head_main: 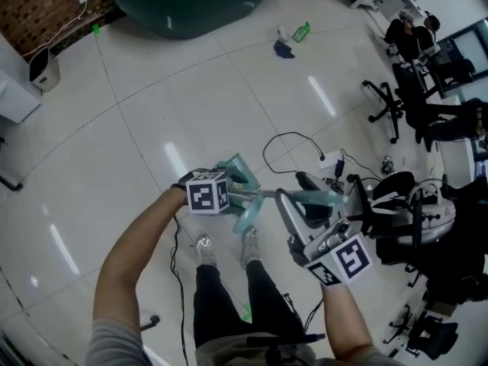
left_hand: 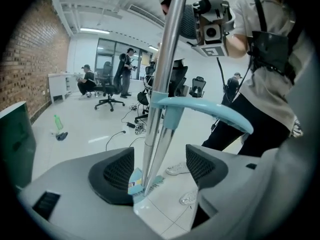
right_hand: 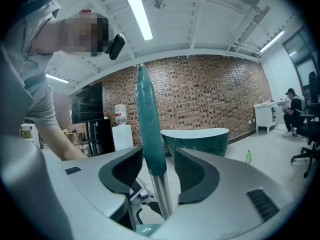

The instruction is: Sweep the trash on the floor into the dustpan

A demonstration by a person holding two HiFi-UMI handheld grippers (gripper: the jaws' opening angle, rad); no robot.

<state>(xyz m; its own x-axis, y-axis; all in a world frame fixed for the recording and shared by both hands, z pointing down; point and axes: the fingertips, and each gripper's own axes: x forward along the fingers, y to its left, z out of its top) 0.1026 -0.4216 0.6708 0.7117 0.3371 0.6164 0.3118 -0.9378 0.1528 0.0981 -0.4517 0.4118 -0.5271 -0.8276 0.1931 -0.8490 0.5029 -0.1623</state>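
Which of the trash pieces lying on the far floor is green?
The small bottle: the dark blue piece and the whitish piece beside it are not green.

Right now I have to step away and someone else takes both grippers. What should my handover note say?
Left gripper: open; the two metal handle poles stand between its pads, ungripped.
Right gripper: open around the teal grip, with a gap at one pad.
Trash: the green bottle and dark blue scrap lie far off on the floor, near the green tub.
Done: nothing swept.
Left: grip both handles, walk over, sweep it up.
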